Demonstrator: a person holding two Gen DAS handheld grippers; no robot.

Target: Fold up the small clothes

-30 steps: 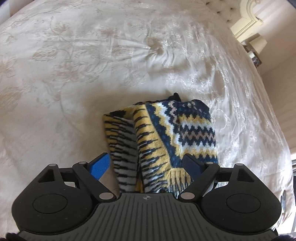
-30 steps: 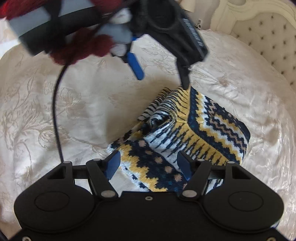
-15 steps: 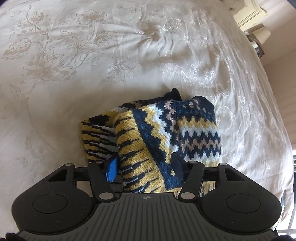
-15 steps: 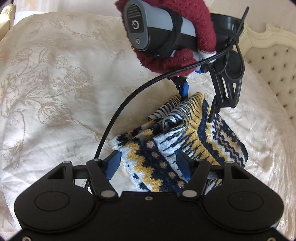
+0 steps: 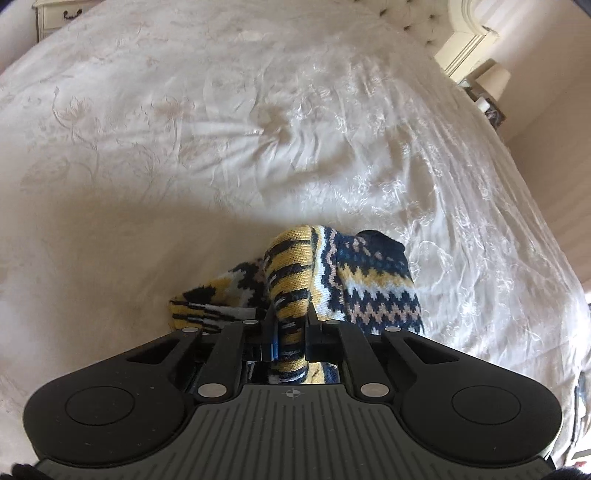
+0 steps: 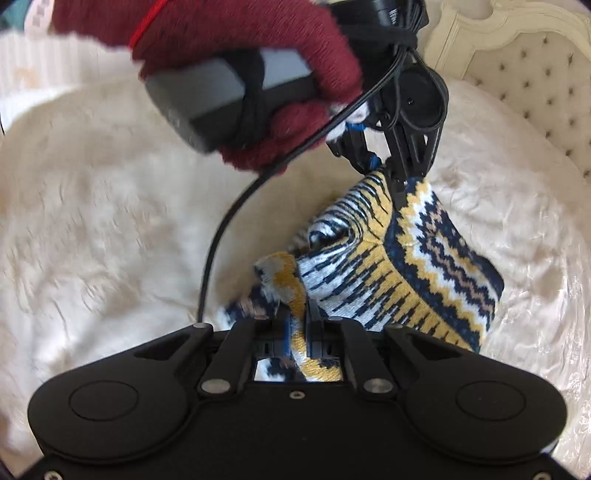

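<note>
A small knitted garment (image 5: 343,280) with navy, yellow and white zigzag bands lies bunched on the cream bedspread (image 5: 258,129). My left gripper (image 5: 291,325) is shut on its yellow striped edge and lifts it. In the right wrist view the garment (image 6: 406,266) hangs between both grippers. My right gripper (image 6: 297,325) is shut on its near corner. The left gripper (image 6: 388,173), held by a hand in a dark red glove (image 6: 258,62), pinches the far top edge.
The bed's tufted cream headboard (image 6: 517,85) rises at the back right. A bedside table with a lamp (image 5: 491,85) stands past the bed's far corner. A white drawer unit (image 5: 59,14) stands at the far left. A black cable (image 6: 221,236) hangs from the left gripper.
Both grippers have closed on the garment, from open around it. They have raised its edges off the bedspread, so it now hangs bunched between them.
</note>
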